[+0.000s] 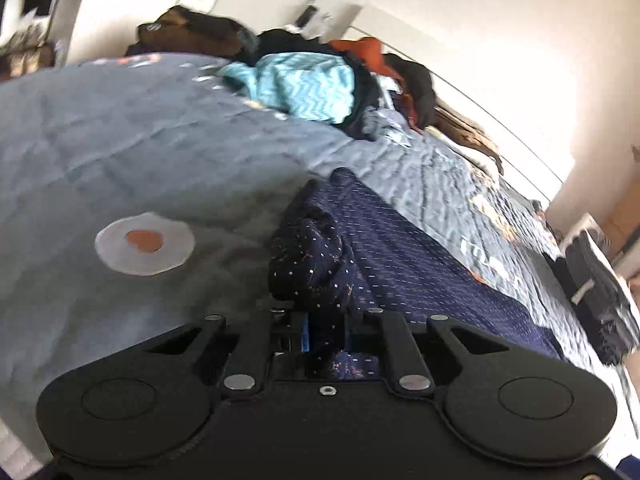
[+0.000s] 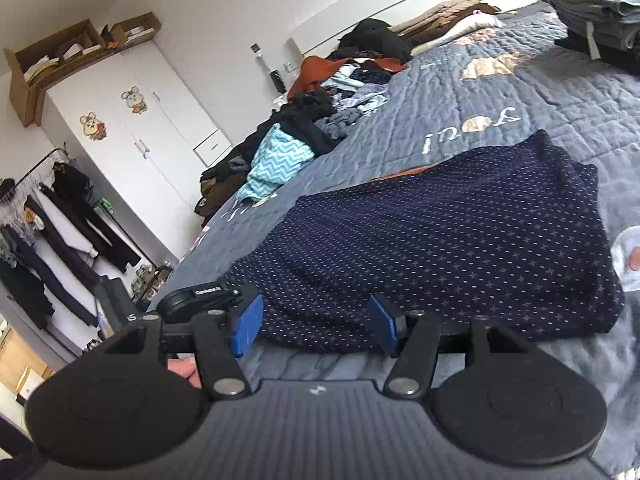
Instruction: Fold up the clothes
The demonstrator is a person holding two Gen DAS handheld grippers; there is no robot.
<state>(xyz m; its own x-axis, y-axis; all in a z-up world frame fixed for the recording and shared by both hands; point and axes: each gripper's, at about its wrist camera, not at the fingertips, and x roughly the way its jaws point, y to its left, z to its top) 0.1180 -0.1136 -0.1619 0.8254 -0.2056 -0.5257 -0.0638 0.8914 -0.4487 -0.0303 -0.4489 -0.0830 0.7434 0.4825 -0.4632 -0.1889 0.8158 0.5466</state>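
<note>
Left wrist view: our left gripper (image 1: pixel 326 334) is clamped on a bunched corner of the navy dotted garment (image 1: pixel 400 252), lifted off the quilt (image 1: pixel 140 152); we judge a fold underway. Right wrist view: our right gripper (image 2: pixel 316 326) gapes empty at the garment's near edge, needing a grip there.

Grey-blue quilted bedspread (image 2: pixel 520 92) covers bed, printed with letters and fried-egg motif (image 1: pixel 145 243). White wardrobe (image 2: pixel 132 128) against wall, two cartoon mouse stickers (image 2: pixel 134 100) on doors. Open cardboard boxes (image 2: pixel 60 56) on top of wardrobe, papers inside. Clothes rail (image 2: pixel 36 168) at left of wardrobe, dark garments hanging (image 2: pixel 72 232). Wooden headboard (image 2: pixel 444 12) at far end of bed. Hairbrush (image 2: pixel 276 76) hangs on white wall, small wall switch (image 2: pixel 256 48) above it.
</note>
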